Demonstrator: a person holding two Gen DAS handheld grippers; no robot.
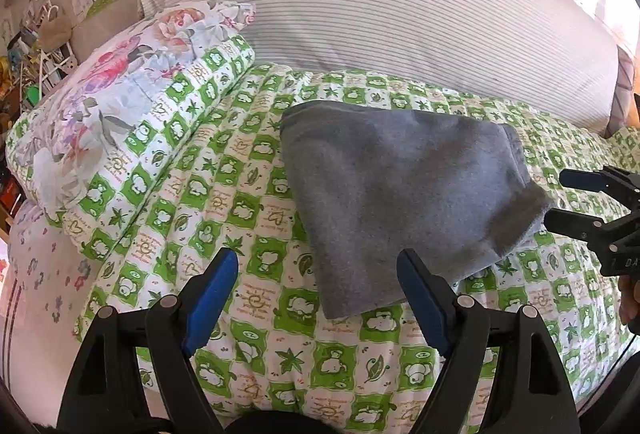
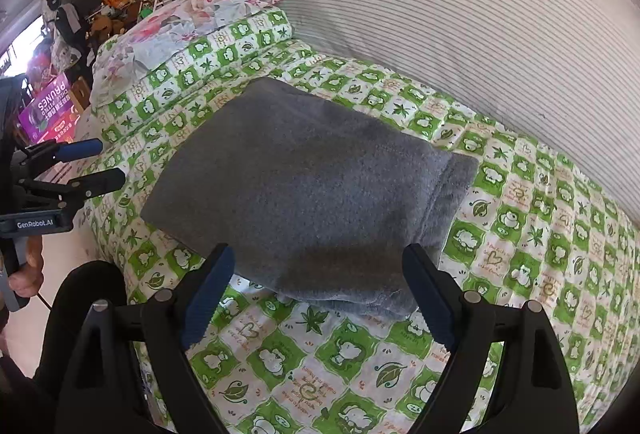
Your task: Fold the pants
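The grey fleece pants (image 1: 400,186) (image 2: 304,186) lie folded into a compact bundle on the green-and-white quilt (image 1: 224,202) (image 2: 520,242). My left gripper (image 1: 316,262) is open, its blue pads wide apart, just short of the bundle's near left corner and touching nothing. In the right wrist view it (image 2: 108,161) hangs off the bundle's left side. My right gripper (image 2: 318,254) is open too; the bundle's near edge lies between its fingertips, and the pads stand clear of the cloth. The left wrist view shows it (image 1: 558,198) beside the bundle's right end.
A floral pillow (image 1: 120,82) (image 2: 192,14) rests on a folded quilt at the bed's left. A big striped white cushion (image 1: 380,14) (image 2: 460,14) runs along the back. Beyond the bed's left edge stand cluttered shelves and a purple box (image 2: 48,110). A hand (image 2: 24,270) holds the left gripper.
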